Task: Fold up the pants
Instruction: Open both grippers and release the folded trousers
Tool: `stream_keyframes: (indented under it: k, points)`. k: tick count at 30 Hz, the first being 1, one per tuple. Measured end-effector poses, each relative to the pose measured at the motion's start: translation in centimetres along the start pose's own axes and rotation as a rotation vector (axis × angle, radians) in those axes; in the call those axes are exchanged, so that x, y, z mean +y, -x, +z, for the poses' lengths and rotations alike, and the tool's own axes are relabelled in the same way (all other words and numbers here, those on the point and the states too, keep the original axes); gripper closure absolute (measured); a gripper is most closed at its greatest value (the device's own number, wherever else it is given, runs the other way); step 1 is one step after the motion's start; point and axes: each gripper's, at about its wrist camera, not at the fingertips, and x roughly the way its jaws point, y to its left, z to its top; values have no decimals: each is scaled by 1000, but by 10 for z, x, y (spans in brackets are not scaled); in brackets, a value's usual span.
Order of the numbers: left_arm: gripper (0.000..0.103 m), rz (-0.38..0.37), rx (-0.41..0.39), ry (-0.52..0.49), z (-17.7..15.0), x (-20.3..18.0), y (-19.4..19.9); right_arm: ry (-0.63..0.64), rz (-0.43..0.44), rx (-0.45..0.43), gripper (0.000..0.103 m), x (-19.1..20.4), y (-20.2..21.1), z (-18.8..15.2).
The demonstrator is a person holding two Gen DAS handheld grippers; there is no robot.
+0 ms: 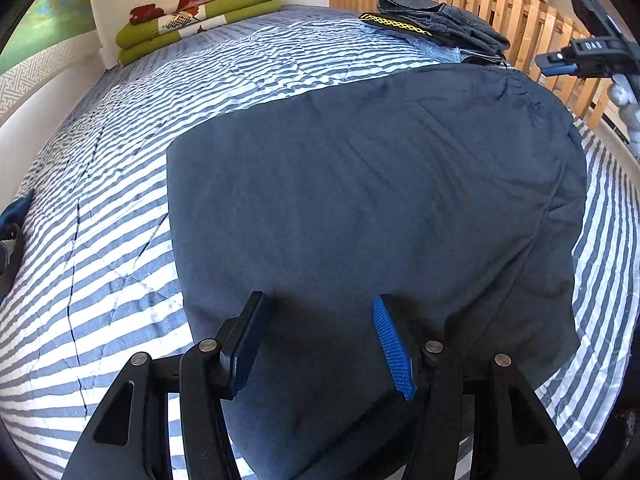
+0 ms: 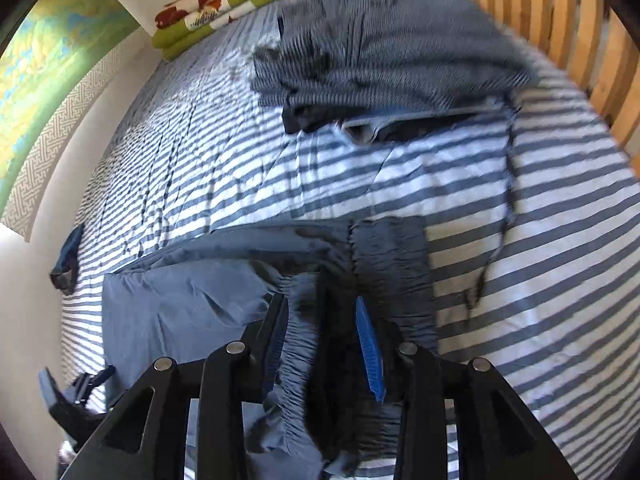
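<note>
Pants (image 1: 360,200) — dark blue-grey, laid flat as a broad folded panel on the striped bedspread (image 1: 120,240), gathered elastic waistband (image 2: 388,248) toward the wooden slat railing (image 1: 500,12).

Left gripper (image 1: 316,344) — jaws parted about halfway, poised over the near edge of the pants; nothing between the pads, no grip on the cloth.

Right gripper (image 2: 320,344) — jaws partly apart, gathered waistband cloth lying between them (the view is blurred); the pads stand clear of the fabric on both sides, so no firm hold is shown. Seen from the left wrist, it sits at the far right by the railing.

Stack of folded garments (image 1: 440,28) — dark and denim pieces, at the far edge of the bed beside the railing, just beyond the pants.

Folded blanket (image 1: 200,12) — green, white and red, at the far left corner against the wall.
</note>
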Motion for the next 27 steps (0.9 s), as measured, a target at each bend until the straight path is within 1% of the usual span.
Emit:
stream_keyframes:
  k: [1, 2, 4, 5, 7, 9, 10, 12, 13, 15, 18, 19, 20, 22, 24, 25, 27]
  points:
    - [44, -2, -1, 5, -1, 1, 3, 72, 6, -19, 68, 17, 8, -10]
    - [44, -1, -8, 16, -3, 4, 8, 135, -3, -13, 68, 32, 9, -19]
    - [45, 8, -30, 73, -8, 16, 22, 252, -56, 34, 68, 59, -4, -36]
    - [44, 11, -45, 111, -12, 24, 30, 290, -75, 56, 68, 66, -13, -42]
    - [45, 19, -63, 178, -22, 39, 45, 316, -119, 94, 68, 69, -34, -49]
    - [45, 66, -62, 208, -32, 51, 54, 338, -186, 135, 68, 64, -56, -51]
    - [45, 78, -62, 220, -36, 56, 58, 342, -219, 165, 69, 62, -66, -50]
    - [45, 83, -64, 267, -43, 69, 64, 344, -238, 157, 68, 70, -61, -47]
    - [45, 69, -64, 302, -46, 75, 65, 353, -222, 135, 68, 79, -53, -46]
    - [45, 26, -55, 359, -49, 83, 62, 376, -135, 103, 67, 101, -35, -43]
    - [45, -36, -41, 408, -53, 81, 54, 424, -40, 73, 60, 143, -28, -39]
    - [45, -68, -32, 429, -55, 79, 49, 444, -25, 59, 56, 159, -31, -38]
    - [45, -94, -21, 445, -56, 76, 44, 462, -19, 45, 54, 175, -38, -38]
    - [44, -112, -4, 466, -56, 68, 30, 484, 8, 37, 54, 203, -58, -36]
    - [45, -119, 1, 482, -57, 65, 22, 467, 28, 80, 54, 230, -81, -34]
    - [45, -112, -9, 487, -57, 63, 21, 451, 54, 117, 54, 240, -90, -33]
    - [45, -133, -29, 510, -56, 63, 22, 431, 117, 188, 54, 264, -107, -31]
